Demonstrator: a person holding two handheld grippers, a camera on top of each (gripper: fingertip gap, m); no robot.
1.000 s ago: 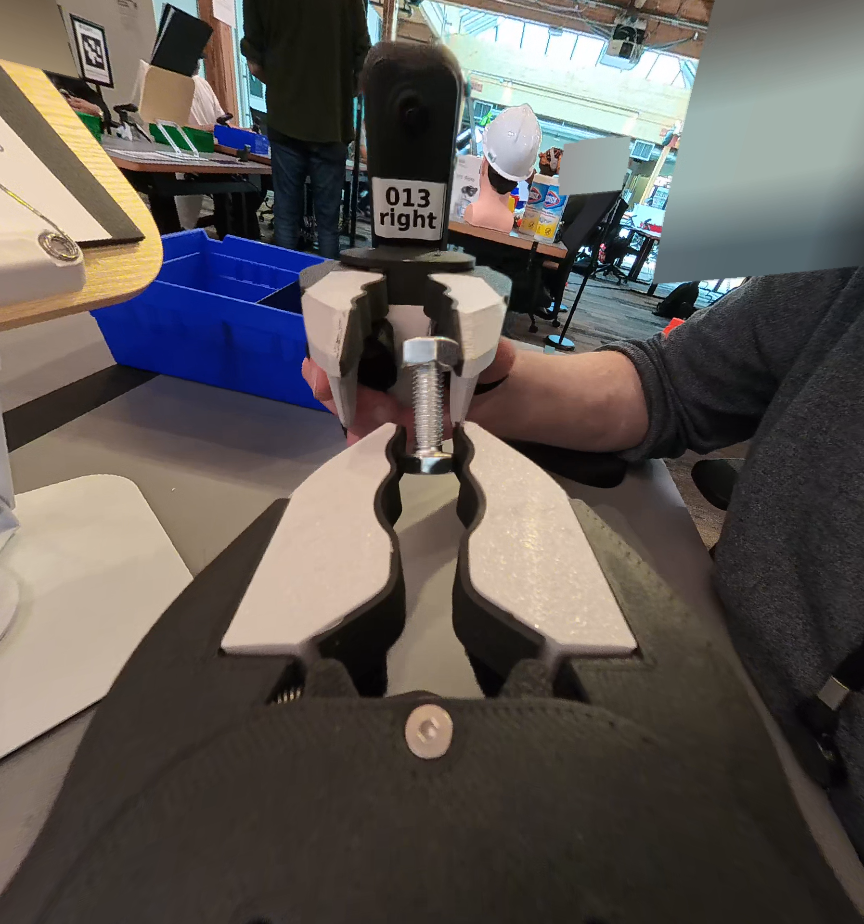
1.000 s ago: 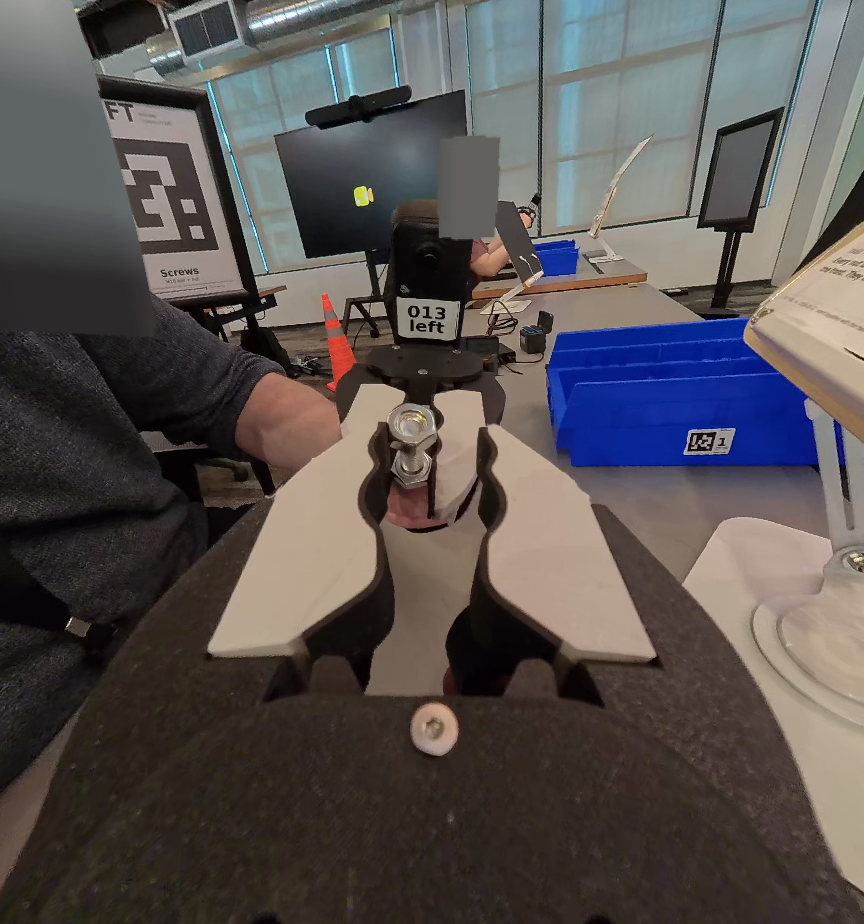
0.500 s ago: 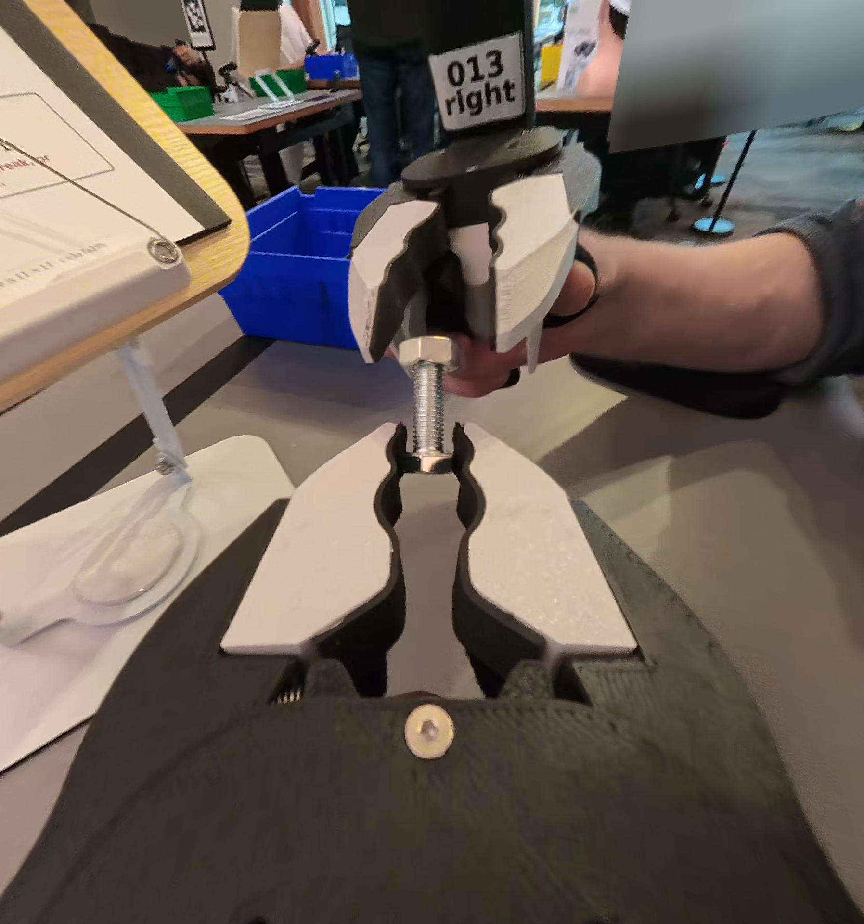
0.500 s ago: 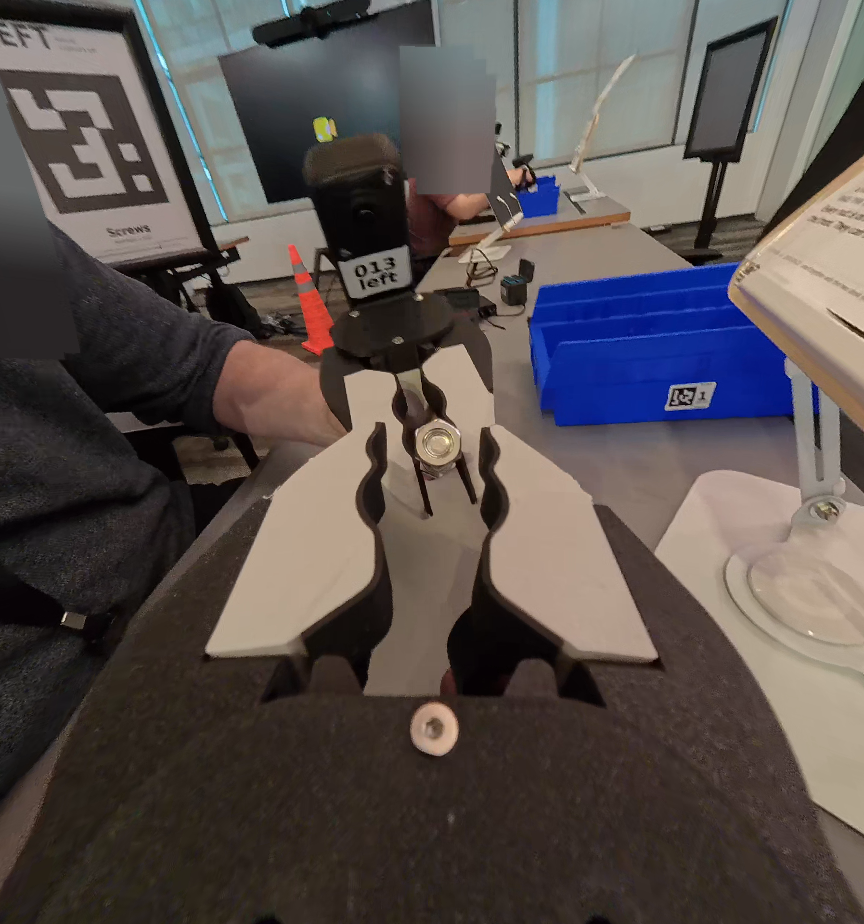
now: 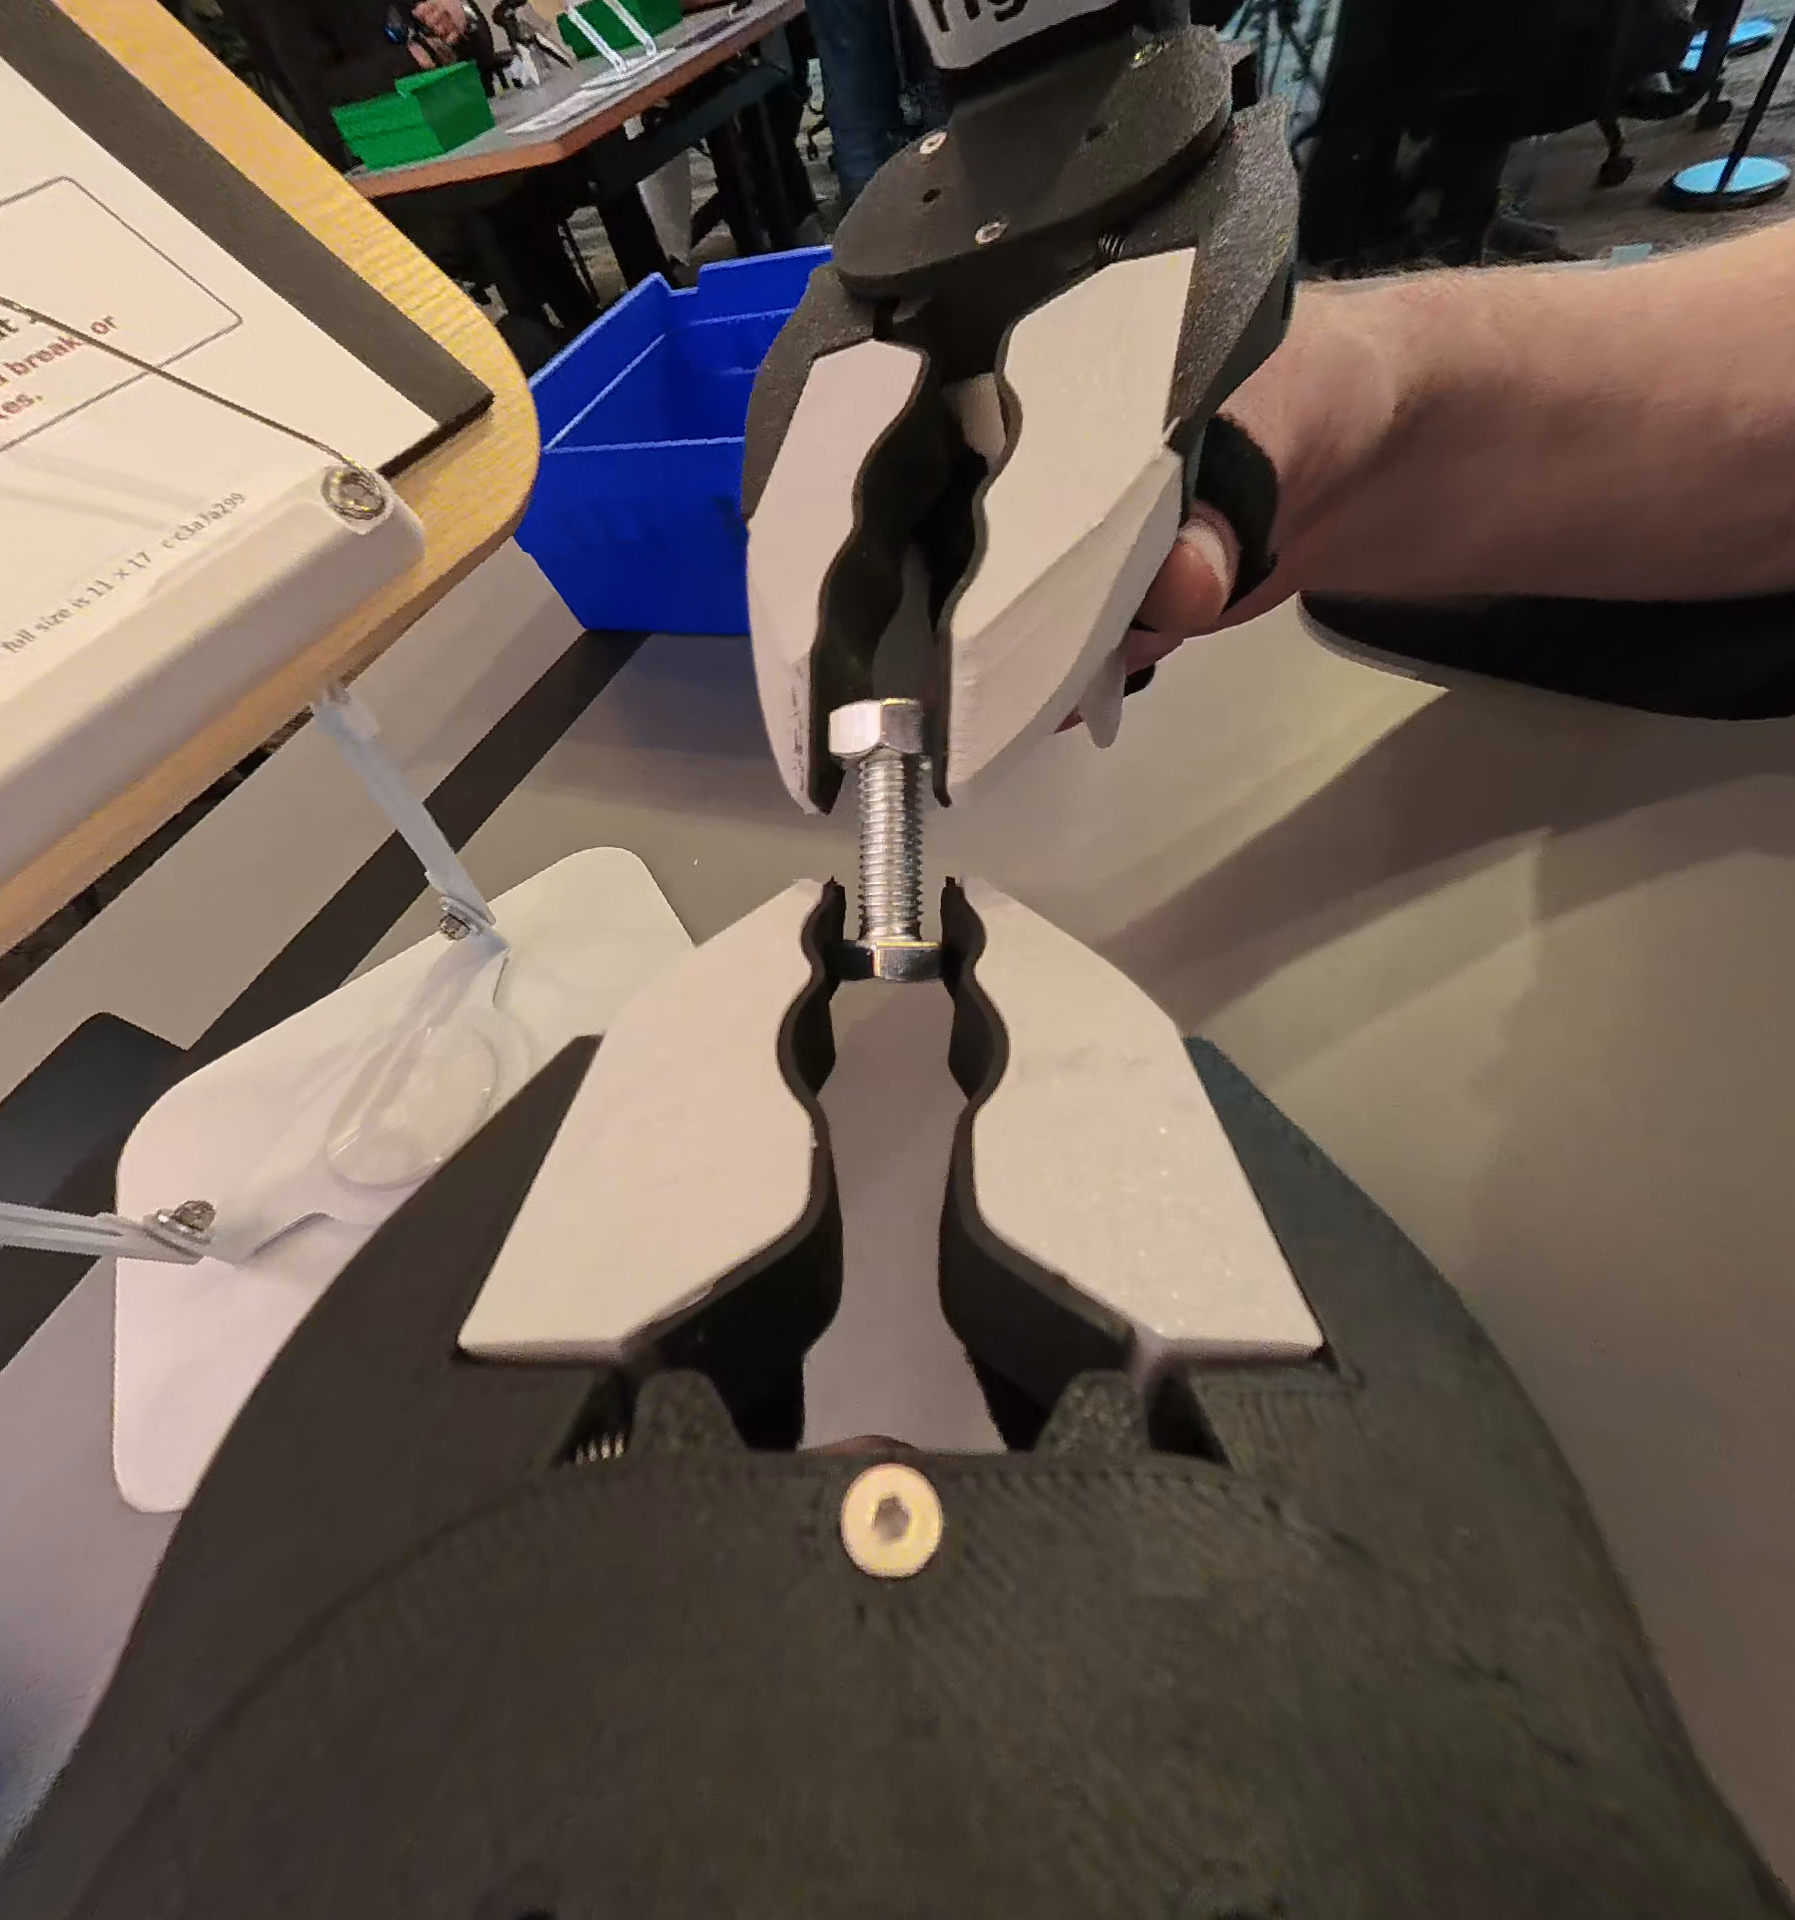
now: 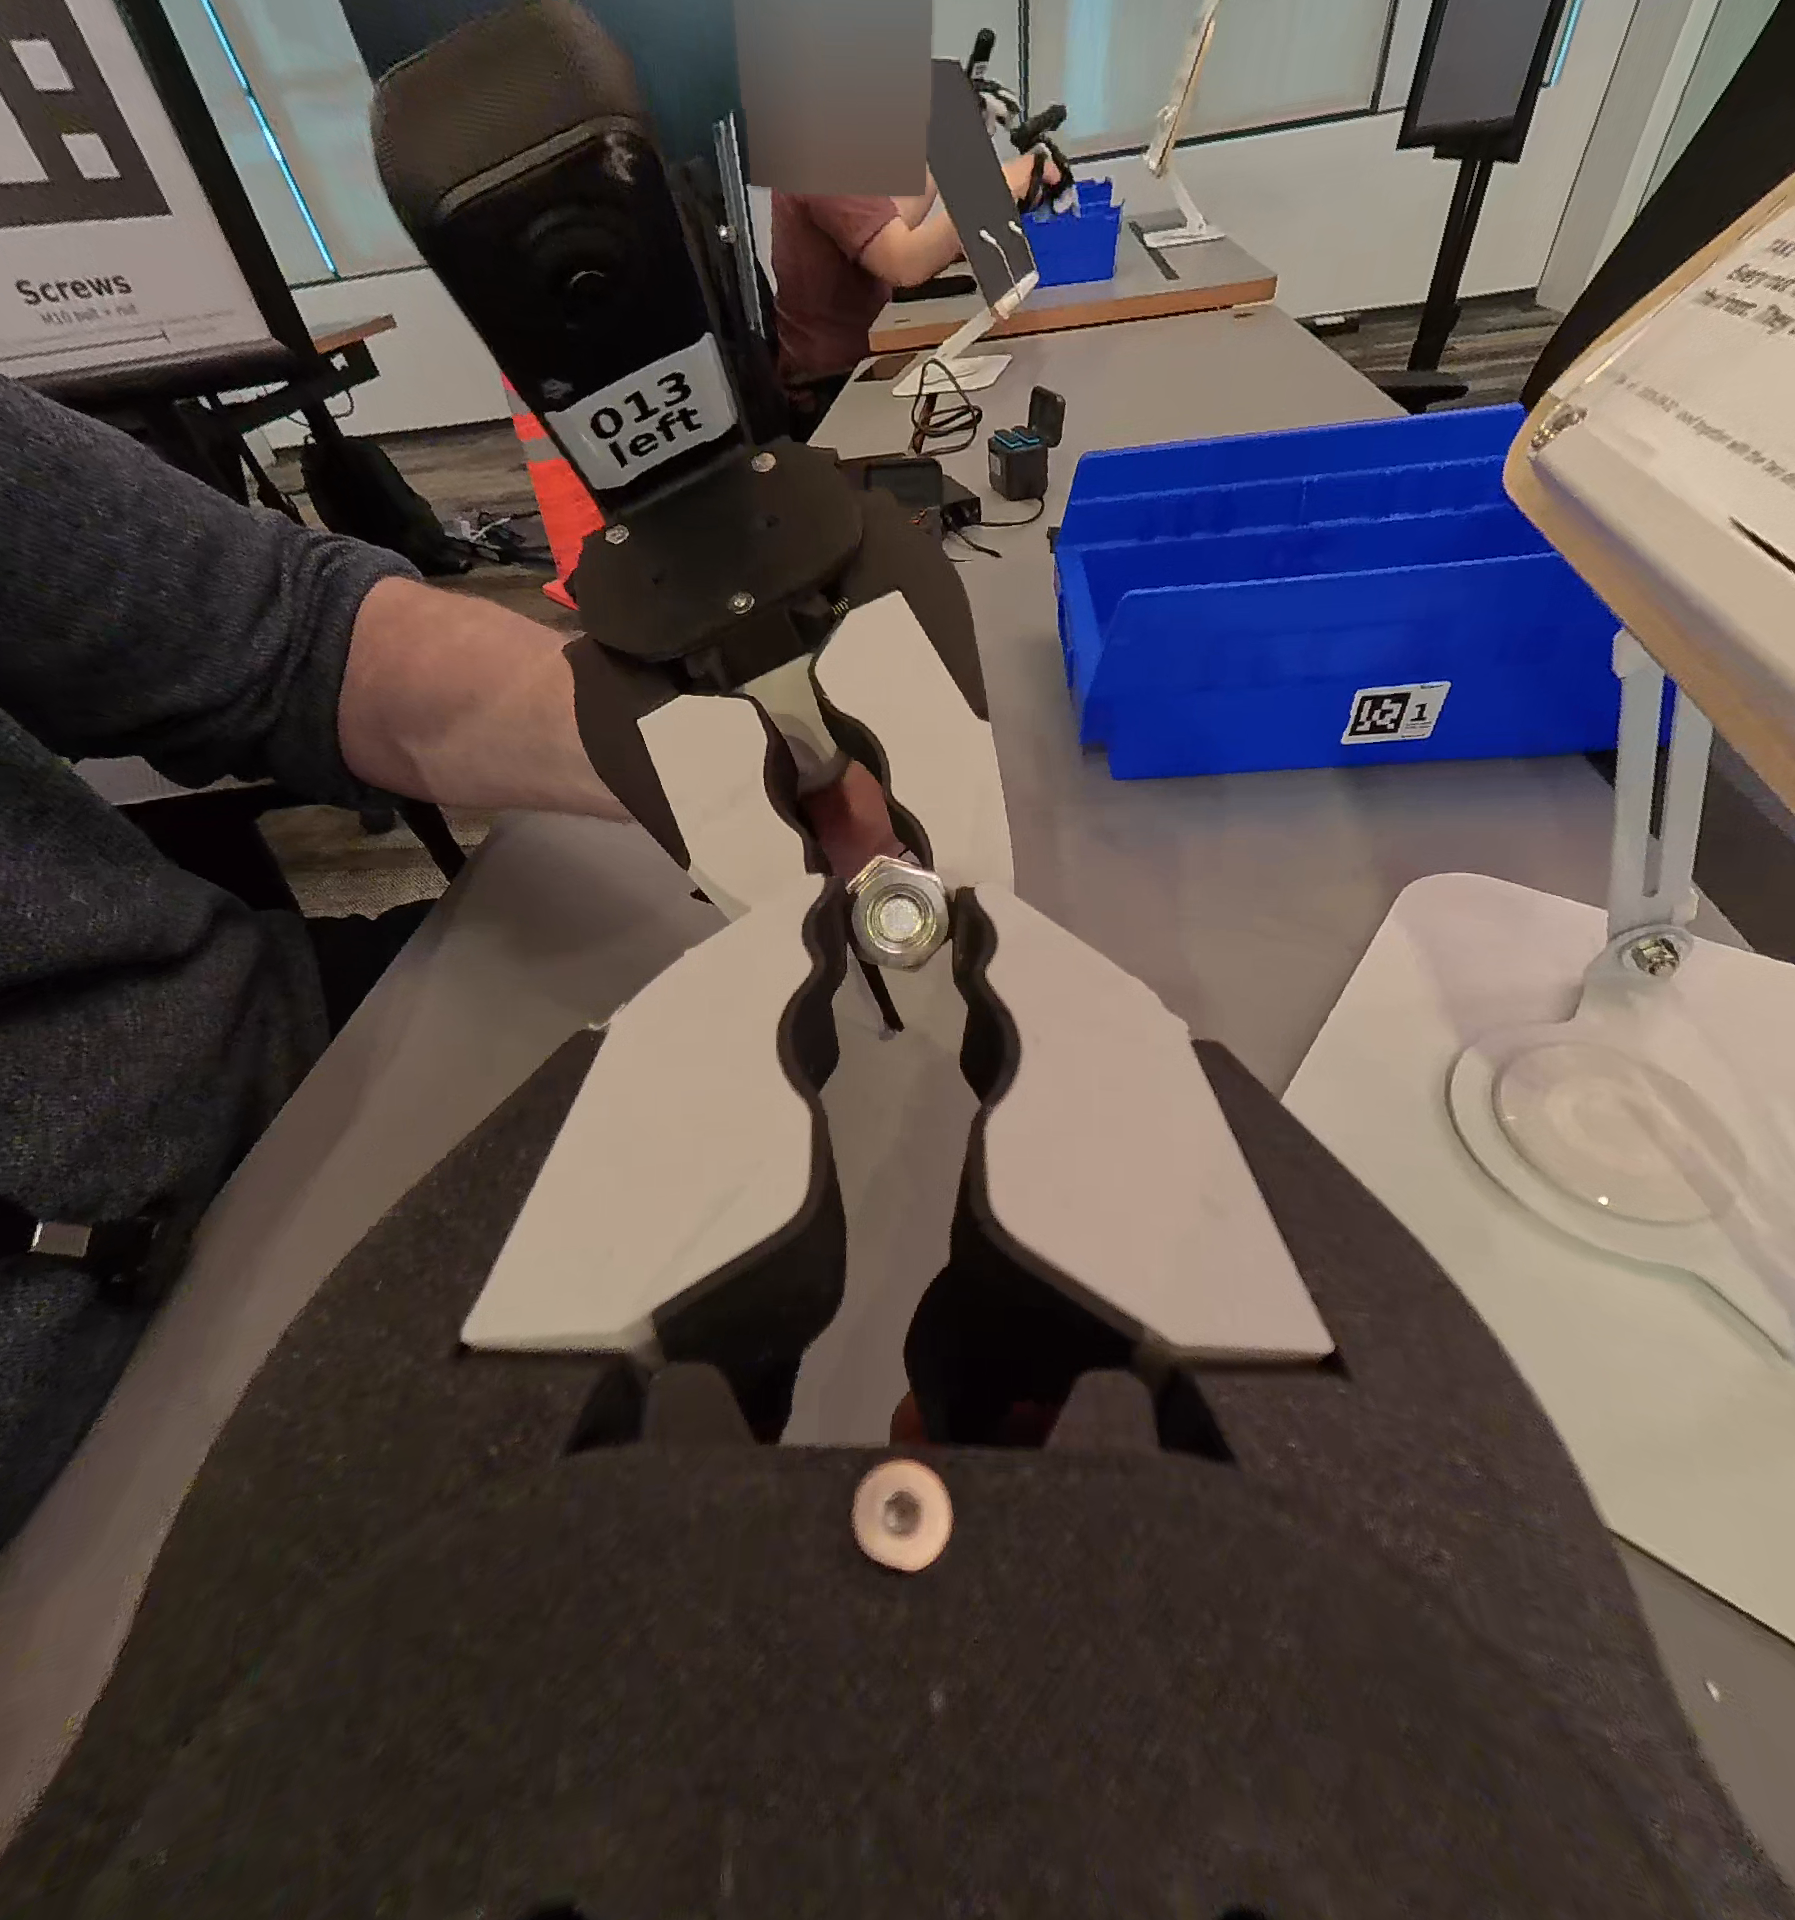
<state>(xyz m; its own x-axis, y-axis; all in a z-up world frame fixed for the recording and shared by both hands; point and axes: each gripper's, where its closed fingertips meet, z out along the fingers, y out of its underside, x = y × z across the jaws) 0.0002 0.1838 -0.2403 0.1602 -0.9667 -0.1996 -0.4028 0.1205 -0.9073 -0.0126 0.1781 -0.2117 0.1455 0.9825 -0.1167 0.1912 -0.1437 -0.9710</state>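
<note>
Bolt (image 5: 888, 831), silver w/ hex head, stands upright between the two grippers, with a nut (image 5: 898, 958) threaded on at its lower end. Left gripper (image 5: 893, 951) fingers are closed on the nut: both dark pads press its flats, right at the fingertips. Right gripper (image 5: 877, 758) comes down from above, fingers pointing at the left ones; its fingers are clamped on the bolt head, threaded shank showing in the gap between the two sets of fingertips.

From the right wrist view the same stack is seen end-on: hex head (image 6: 895, 923) sits between the right fingers (image 6: 976, 940), pads touching both sides, and the left gripper (image 6: 851, 883) reaches in from beyond, tips meeting just past the bolt.

Beyond the fingers & to the right-view's right: blue bin (image 6: 1329, 623) on the grey table (image 6: 1163, 862). Nearer, same side, a white stand base (image 6: 1495, 1195) w/ a tilted board (image 6: 1724, 499) over it. A person's hand (image 5: 1392, 436) holds the right gripper; a grey sleeve (image 6: 124, 582) leads to the left one.
</note>
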